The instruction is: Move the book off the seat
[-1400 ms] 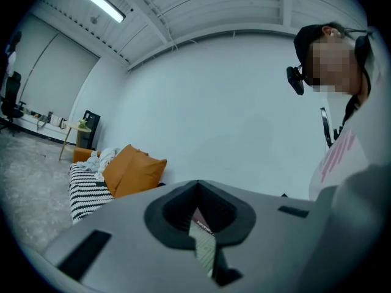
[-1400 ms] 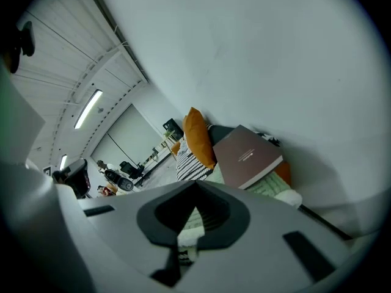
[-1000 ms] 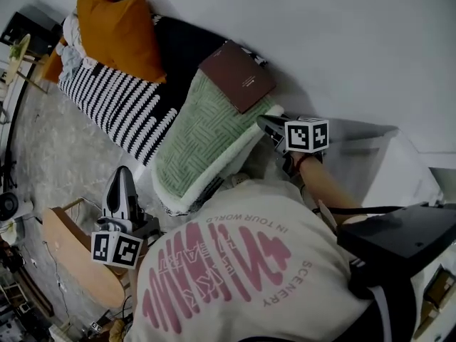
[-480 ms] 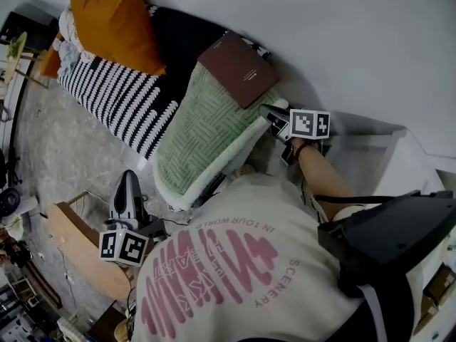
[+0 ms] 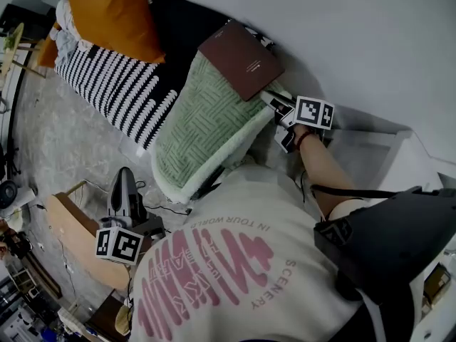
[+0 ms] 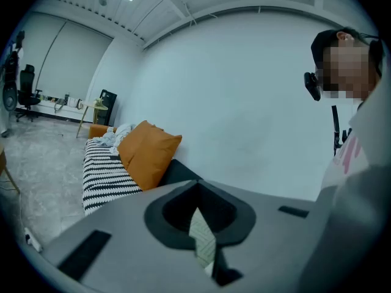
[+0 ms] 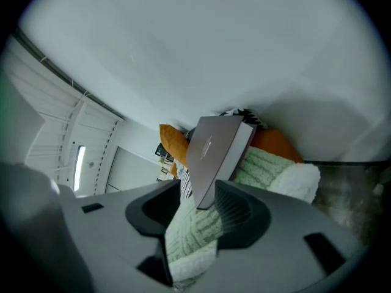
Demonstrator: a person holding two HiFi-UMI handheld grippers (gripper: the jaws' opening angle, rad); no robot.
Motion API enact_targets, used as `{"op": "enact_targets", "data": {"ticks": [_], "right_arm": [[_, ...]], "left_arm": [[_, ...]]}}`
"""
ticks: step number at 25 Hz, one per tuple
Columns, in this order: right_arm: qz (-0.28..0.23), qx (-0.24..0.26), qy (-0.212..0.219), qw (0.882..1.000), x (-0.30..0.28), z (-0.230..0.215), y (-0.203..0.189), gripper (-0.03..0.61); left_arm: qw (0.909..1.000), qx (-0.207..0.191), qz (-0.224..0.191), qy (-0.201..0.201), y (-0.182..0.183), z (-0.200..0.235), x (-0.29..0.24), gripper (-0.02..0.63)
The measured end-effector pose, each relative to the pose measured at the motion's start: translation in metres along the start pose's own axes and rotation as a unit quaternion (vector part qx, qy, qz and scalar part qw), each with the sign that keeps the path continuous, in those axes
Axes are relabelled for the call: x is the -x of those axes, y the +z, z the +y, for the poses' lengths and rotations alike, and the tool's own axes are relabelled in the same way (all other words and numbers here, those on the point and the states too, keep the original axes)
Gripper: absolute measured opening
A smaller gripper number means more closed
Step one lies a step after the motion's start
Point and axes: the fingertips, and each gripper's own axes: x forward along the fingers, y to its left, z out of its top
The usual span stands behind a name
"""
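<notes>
Right claw (image 7: 197,194) has closed in on the book (image 5: 241,59) since the earlier frame. It was off the blanket's (image 5: 203,127) end, and now it is right at the book's near corner. Its jaws have just been opening. They are now released, about half apart, and straddle that corner. I can't confirm either pad is pressing, so no grip yet. Blanket shows below the corner, between the jaws.

Book hasn't shifted. It lies flat, cover up, on the green blanket at the end of the seat (image 5: 178,34), close to the wall (image 5: 370,41). In the head view its long axis runs diagonally from upper left to lower right. The lower-right short end points at the right claw. There is small print on the cover, too small to read.

Left claw (image 5: 123,177) is low at the person's left side, off the seat and well apart from the book. It is clenched to a thin slit with nothing in it. It points along the seat toward the orange cushion (image 5: 117,13).

Further out, a black-and-white striped throw (image 5: 107,91) lies between blanket and cushion.
</notes>
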Motion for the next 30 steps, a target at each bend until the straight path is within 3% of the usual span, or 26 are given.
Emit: {"op": "enact_targets", "data": {"ticks": [7,13,19,23,30], "right_arm": [[-0.084,-0.11,0.001,0.99,-0.004,-0.024,0.022,0.256],[-0.103,-0.142,0.023,0.984,-0.011,-0.039,0.032,0.259],[-0.152,-0.205,0.035,0.966,-0.017,-0.055,0.044,0.278],[-0.153,-0.22,0.035,0.963,-0.022,-0.063,0.047,0.278],[-0.136,-0.209,0.043,0.967,-0.029,-0.065,0.052,0.278]], "left_arm": [[0.9998,0.012,0.011,-0.008,-0.01,0.002,-0.011,0.008],[0.9995,0.023,0.022,-0.003,-0.025,0.005,-0.011,0.008],[0.999,0.018,0.039,0.007,-0.028,0.007,-0.01,0.008],[0.999,0.019,0.041,0.005,-0.024,0.008,-0.018,0.008],[0.9982,0.019,0.057,-0.003,-0.037,0.003,-0.028,0.008]]}}
